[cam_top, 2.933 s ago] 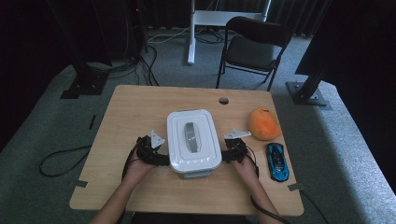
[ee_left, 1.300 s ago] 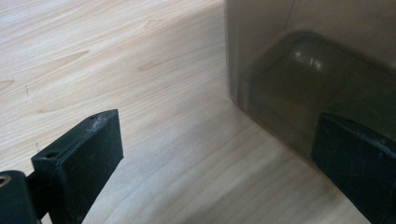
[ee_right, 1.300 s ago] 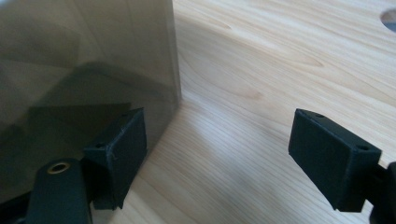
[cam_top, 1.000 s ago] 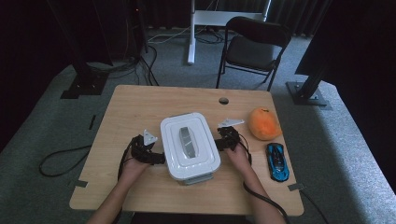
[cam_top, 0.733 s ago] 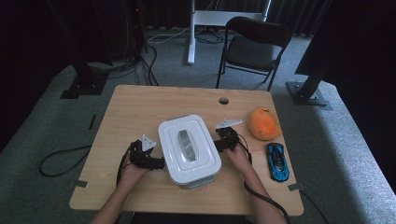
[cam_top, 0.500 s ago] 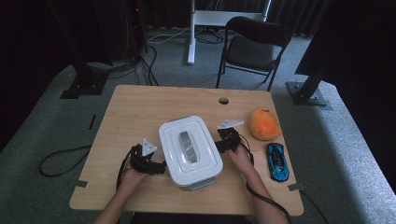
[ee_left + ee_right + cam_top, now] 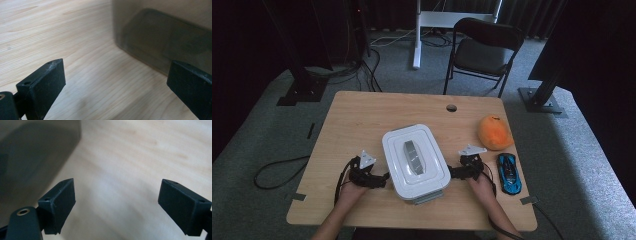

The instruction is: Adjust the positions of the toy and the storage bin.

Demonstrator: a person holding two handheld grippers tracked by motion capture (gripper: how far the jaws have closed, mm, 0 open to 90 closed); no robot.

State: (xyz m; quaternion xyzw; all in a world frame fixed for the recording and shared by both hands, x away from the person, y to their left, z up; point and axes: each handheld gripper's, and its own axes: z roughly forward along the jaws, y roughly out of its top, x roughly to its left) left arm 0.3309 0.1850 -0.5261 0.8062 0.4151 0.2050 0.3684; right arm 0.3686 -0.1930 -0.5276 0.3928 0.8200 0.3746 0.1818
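Observation:
A white lidded container [image 7: 414, 161] with a grey handle on its lid stands slightly askew in the middle of the wooden table [image 7: 362, 115]. My left gripper [image 7: 382, 178] lies just off its left side, open, with bare wood between its jaws [image 7: 116, 75] and the container's wall [image 7: 162, 42] ahead on the right. My right gripper [image 7: 453, 172] sits close to the container's right side. Its jaws have just been opening and stand wide [image 7: 118, 195] with nothing between them. The container's wall [image 7: 32, 157] is at the left of that view.
An orange round soft thing [image 7: 494, 132] lies at the table's right, and a blue toy car [image 7: 509, 172] lies nearer, just right of my right hand. A cable hole [image 7: 451, 107] is near the far edge. A black chair [image 7: 484, 47] stands beyond the table.
The container has slid a little toward the near edge and turned slightly. My right gripper has drawn back from its right side toward the near edge. The left has hardly moved.

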